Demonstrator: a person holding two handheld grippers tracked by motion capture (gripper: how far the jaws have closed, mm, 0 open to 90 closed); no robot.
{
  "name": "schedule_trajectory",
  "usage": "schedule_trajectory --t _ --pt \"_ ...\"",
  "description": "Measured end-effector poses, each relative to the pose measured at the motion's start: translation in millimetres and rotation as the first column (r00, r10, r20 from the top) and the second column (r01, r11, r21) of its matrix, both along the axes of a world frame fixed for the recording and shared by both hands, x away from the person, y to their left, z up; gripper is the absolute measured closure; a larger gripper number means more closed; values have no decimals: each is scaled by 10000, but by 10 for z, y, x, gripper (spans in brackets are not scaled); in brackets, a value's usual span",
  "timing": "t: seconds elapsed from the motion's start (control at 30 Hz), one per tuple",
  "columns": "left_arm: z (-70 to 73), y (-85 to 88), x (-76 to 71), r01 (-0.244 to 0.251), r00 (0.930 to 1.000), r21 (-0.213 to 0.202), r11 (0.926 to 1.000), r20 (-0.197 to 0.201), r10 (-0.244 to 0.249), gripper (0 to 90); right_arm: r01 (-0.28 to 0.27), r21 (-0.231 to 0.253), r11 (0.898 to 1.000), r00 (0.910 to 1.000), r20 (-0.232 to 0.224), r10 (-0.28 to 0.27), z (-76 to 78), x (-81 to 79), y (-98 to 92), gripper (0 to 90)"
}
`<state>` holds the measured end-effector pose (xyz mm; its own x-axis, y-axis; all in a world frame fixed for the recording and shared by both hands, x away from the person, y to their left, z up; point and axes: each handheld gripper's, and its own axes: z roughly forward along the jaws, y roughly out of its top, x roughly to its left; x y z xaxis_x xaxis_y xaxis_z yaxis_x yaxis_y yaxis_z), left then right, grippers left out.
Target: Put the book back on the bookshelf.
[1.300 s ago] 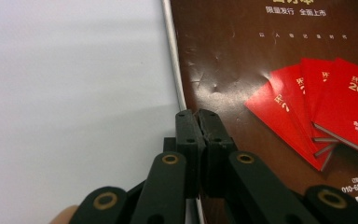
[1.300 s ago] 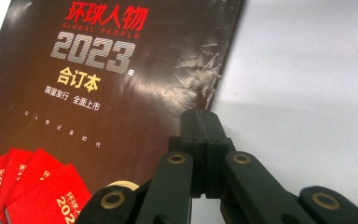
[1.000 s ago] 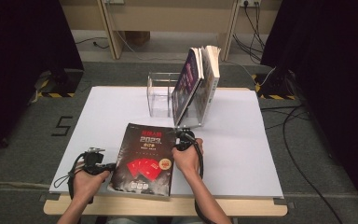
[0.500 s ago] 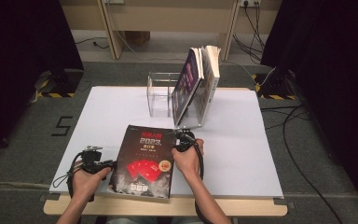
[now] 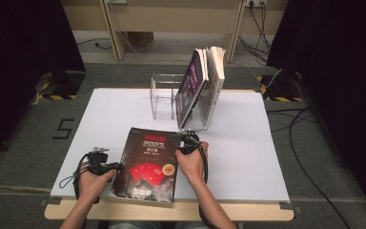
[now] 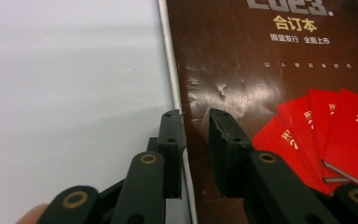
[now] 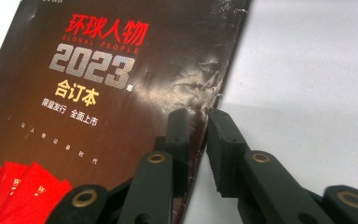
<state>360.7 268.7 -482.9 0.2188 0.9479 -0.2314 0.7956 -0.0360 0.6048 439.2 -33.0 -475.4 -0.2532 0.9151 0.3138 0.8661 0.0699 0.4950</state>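
A dark book [image 5: 147, 162] with red booklets printed on its cover lies flat on the white table [image 5: 267, 157], near the front edge. My left gripper [image 5: 119, 165] sits at the book's left edge. Its jaws have just been closing and stand a little apart [image 6: 196, 126], one over the table and one over the cover [image 6: 261, 70], with the edge between them. My right gripper [image 5: 181, 143] is at the book's right edge. Its jaws have also just been closing, and a narrow gap [image 7: 198, 121] is left around the creased edge of the cover [image 7: 121, 93].
A clear acrylic rack [image 5: 164, 98] stands at the back middle of the table. Two or three books [image 5: 205, 81] lean upright in its right end, just beyond my right gripper. Cables [image 5: 310, 133] lie on the floor to the right.
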Motion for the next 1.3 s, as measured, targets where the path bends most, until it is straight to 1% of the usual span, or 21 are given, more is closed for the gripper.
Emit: schedule_trajectory --t 0.03,0.07,0.13,0.23,0.27,0.37,0.43,0.47,0.5,0.53,0.63,0.67,0.73,0.8,0.87,0.9,1.07,1.1,1.23,1.3 --pt "2 -1 2 -33 10000 6 10000 -5 33 745 -56 -95 9999 10000 28 57 4 -4 4 813" --pt "6 -1 3 -37 10000 44 10000 -14 37 755 38 -99 9999 10000 -58 -38 12 -10 14 822" --pt "13 -3 4 -23 10000 167 9999 17 23 792 71 -118 9999 9999 -88 -72 14 -11 10 836" --pt "22 -16 4 8 10000 341 9994 15 -9 804 60 -82 9999 9997 -221 -62 25 -7 -5 870" --pt "23 -21 3 27 10000 384 9993 21 -27 805 70 -113 9999 9998 -189 -72 24 -10 -2 872" --pt "21 -18 1 -15 10000 351 9994 35 14 807 101 -173 9998 9999 -124 -103 23 -26 6 867" --pt "16 -11 -2 -31 10000 263 9996 55 30 805 106 -152 9998 9999 -93 -108 19 -37 11 829" --pt "13 -7 -3 -37 10000 224 9997 61 36 803 132 -6 9999 9997 -228 -132 17 -40 8 798" --pt "10 -6 -7 -51 10000 206 9998 75 49 799 82 127 9999 9997 -237 -79 5 -36 -3 767" --pt "9 -6 -10 -52 9999 217 9998 96 50 796 186 243 9995 9993 -314 -179 5 -44 2 748" --pt "0 -4 -15 -95 9998 143 9999 156 93 786 4 63 10000 9999 -118 -3 7 -53 27 706" --pt "-2 -2 -16 -95 9998 94 9999 153 93 782 -4 38 10000 9999 -148 4 10 -56 37 686" --pt "-4 0 -18 -102 9998 47 9999 151 102 775 -151 106 9998 9998 -141 152 11 -54 44 641" --pt "-5 -1 -19 -83 9998 46 10000 155 83 770 -229 170 9996 9996 -136 231 11 -56 45 619" --pt "-5 0 -19 -78 9999 40 10000 154 77 769 -58 351 9994 9996 -272 68 13 -57 47 598" --pt "-6 2 -18 -87 9999 31 10000 149 87 770 -68 458 9989 9995 -316 83 13 -54 40 592" --pt "-7 1 -20 -95 9998 19 10000 146 95 766 -168 545 9984 9996 -233 181 5 -61 30 581" --pt "-6 0 -20 -97 9998 18 10000 148 97 766 -304 464 9985 9994 -162 311 4 -60 28 581" --pt "-8 -2 -24 -110 9998 -16 9999 152 110 759 -301 391 9988 9994 -160 307 8 -64 38 584" --pt "-10 -4 -26 -112 9998 -36 9999 149 113 750 -511 300 9982 9987 59 509 -3 -60 27 599"
